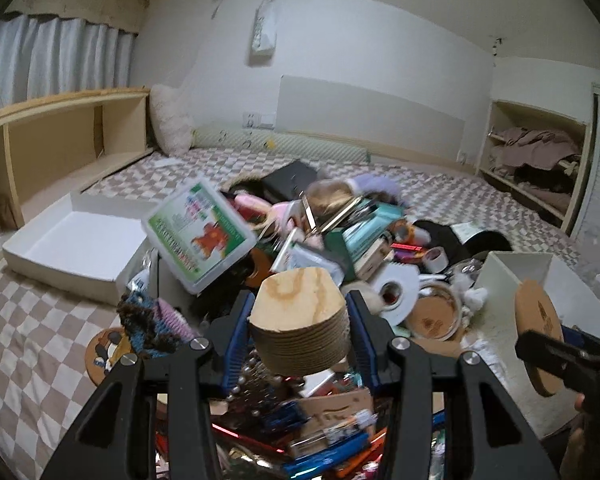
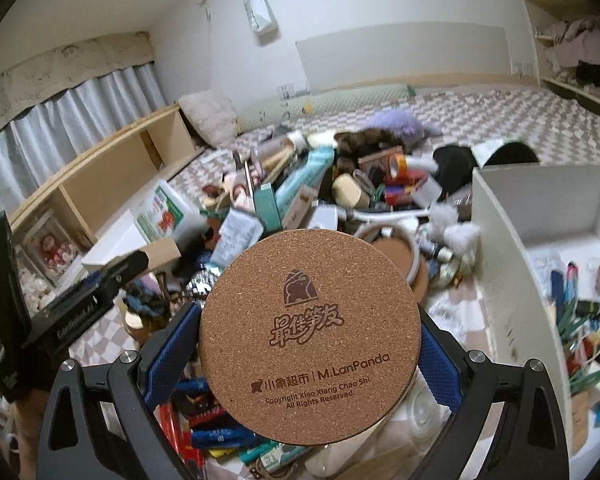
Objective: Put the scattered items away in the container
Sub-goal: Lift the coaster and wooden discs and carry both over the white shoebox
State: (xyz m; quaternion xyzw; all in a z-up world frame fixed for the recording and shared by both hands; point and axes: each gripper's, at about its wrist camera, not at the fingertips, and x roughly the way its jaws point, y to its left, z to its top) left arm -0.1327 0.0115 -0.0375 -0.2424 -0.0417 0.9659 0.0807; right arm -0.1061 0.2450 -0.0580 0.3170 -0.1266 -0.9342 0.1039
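Both grippers loaded, held above the clutter on the bed (image 1: pixel 28 340).

Left gripper (image 1: pixel 300 336): clamped on a stack of wooden discs (image 1: pixel 300 320). The blue pads (image 1: pixel 238 332) press its left and right edges. The stack sits squarely between the fingers, top face tilted toward the camera, grain visible. It hangs clear of the pile (image 1: pixel 340 232) below and beyond it.

Right gripper (image 2: pixel 310 344): clamped on a round cork coaster (image 2: pixel 310 336). Its blue pads (image 2: pixel 172 344) bear on the coaster's left and right rim. The printed face is turned to the camera and fills the middle of the right wrist view, hiding much of what lies beyond it. In the left wrist view the same coaster (image 1: pixel 538 340) shows edge-on at the right, with the right gripper's black finger across its lower part.

Containers: one white box (image 2: pixel 496 248) stands just right of my right gripper, near side open to view, with pens and small bits already inside. A second shallow white box (image 1: pixel 72 252) lies to the far left of my left gripper, its floor bare.

Pile: tape roll (image 1: pixel 392 292), a green-and-white plastic case (image 1: pixel 200 232), a second cork coaster in a round holder (image 1: pixel 434 314), boxes, pens, plush bits, all heaped between the two white boxes. A knitted piece (image 1: pixel 156 320) lies near left, beside the left gripper.
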